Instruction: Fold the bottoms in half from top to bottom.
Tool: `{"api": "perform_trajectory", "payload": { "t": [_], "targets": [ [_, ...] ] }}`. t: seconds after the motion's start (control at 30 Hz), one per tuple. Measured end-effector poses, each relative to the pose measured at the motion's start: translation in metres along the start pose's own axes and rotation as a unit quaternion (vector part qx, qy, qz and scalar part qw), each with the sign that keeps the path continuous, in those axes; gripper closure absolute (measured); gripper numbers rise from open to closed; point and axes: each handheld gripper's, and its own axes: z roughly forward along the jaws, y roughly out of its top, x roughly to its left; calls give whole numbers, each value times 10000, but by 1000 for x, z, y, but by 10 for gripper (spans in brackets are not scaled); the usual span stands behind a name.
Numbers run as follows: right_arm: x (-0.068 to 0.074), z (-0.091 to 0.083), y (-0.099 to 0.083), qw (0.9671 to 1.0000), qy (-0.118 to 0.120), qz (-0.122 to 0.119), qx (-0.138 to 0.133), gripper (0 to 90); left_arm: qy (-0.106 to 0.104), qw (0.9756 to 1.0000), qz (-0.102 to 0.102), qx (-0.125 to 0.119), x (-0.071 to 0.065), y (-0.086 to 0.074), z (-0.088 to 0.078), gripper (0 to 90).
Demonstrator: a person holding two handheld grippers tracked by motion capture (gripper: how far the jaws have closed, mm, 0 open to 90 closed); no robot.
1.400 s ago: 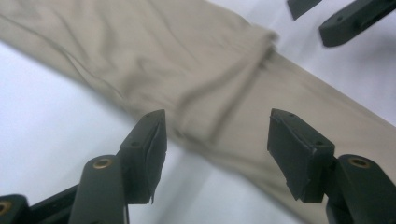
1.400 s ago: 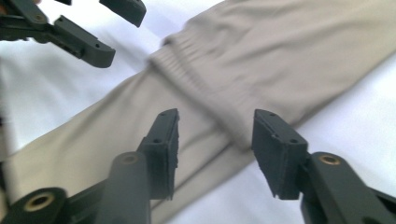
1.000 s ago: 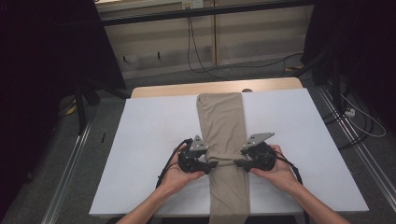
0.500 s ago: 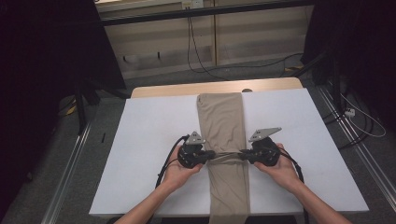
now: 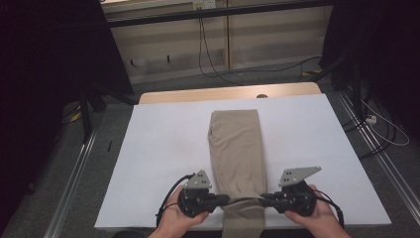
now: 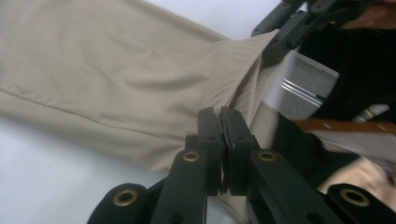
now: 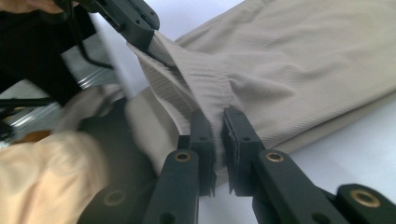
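Observation:
A pair of tan trousers [image 5: 236, 148], folded into a long strip, lies down the middle of the white table [image 5: 163, 148], and its near end hangs over the front edge. My left gripper [image 5: 229, 199] is shut on the strip's left edge near the front of the table. In the left gripper view the black jaws [image 6: 223, 114] pinch a raised fold of tan cloth [image 6: 116, 70]. My right gripper [image 5: 261, 199] is shut on the opposite edge; its jaws [image 7: 217, 119] have just closed on the ribbed cloth [image 7: 303, 60]. The cloth is stretched taut between the two grippers.
A wooden table edge [image 5: 228, 92] shows behind the white top. Cables [image 5: 218, 64] run over the floor at the back, and another cable [image 5: 381, 129] lies at the right. A metal rail [image 5: 74, 173] runs along the floor at the left.
Both grippers have closed on the trousers' edges and moved toward the table's near edge, rising slightly. The trousers have slid with them, and their far end lies nearer than before.

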Motion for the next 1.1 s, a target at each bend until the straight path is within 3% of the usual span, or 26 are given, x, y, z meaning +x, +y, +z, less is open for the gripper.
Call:
{"api": "perform_trajectory", "payload": {
  "t": [0.1,0.23,0.3,0.33,0.37,0.4,0.43,0.5,0.57,0.6,0.67,0.77,0.87,0.93,0.97,1.03,1.1],
  "targets": [
    [20,-7,-10,9997,242,-12,64,834,-144,9999,-11,10,-19,-10,-9,878],
    [41,-12,-18,9991,357,-51,200,819,-372,9992,47,136,-38,-20,-14,875],
    [44,-12,-20,9993,289,-119,199,687,-358,9993,86,73,-36,-22,-13,838],
    [43,-11,-20,9996,188,-90,175,540,-295,9996,27,7,-32,-21,-12,759],
    [39,-11,-19,9998,115,-48,134,471,-49,10000,52,28,-27,-18,-12,609],
    [34,-11,-17,10000,57,-6,64,449,101,9999,95,-33,-20,-15,-12,529],
    [29,-11,-15,10000,-1,23,-17,408,209,9997,143,-73,-12,-12,-12,532],
    [17,-9,-9,9996,-252,15,-106,366,533,9985,44,-121,8,-4,-13,472],
    [2,-5,-1,9992,-360,45,-161,353,919,9954,-85,-256,30,2,-11,346],
    [-6,-3,2,9988,-445,0,-194,342,986,9947,-121,-280,43,7,-9,343],
    [-24,4,11,9981,-554,29,-254,310,1272,9906,-134,-490,64,15,-5,288],
    [-50,13,25,9963,-794,17,-333,312,1480,9865,-274,-645,91,27,3,240],
    [-76,22,38,9961,-801,101,-350,271,1464,9867,-306,-638,107,37,11,231],
    [-94,30,44,9957,-861,161,-311,290,1480,9874,-321,-456,117,45,18,175],
    [-103,35,46,9948,-938,263,-308,294,1517,9870,-311,-436,124,48,21,171],
    [-120,42,49,9931,-1058,406,-315,324,1699,9836,-294,-528,137,54,25,182],
    [-135,45,54,9911,-1181,475,-400,334,1758,9829,-313,-454,153,62,29,175]
  ]
}}
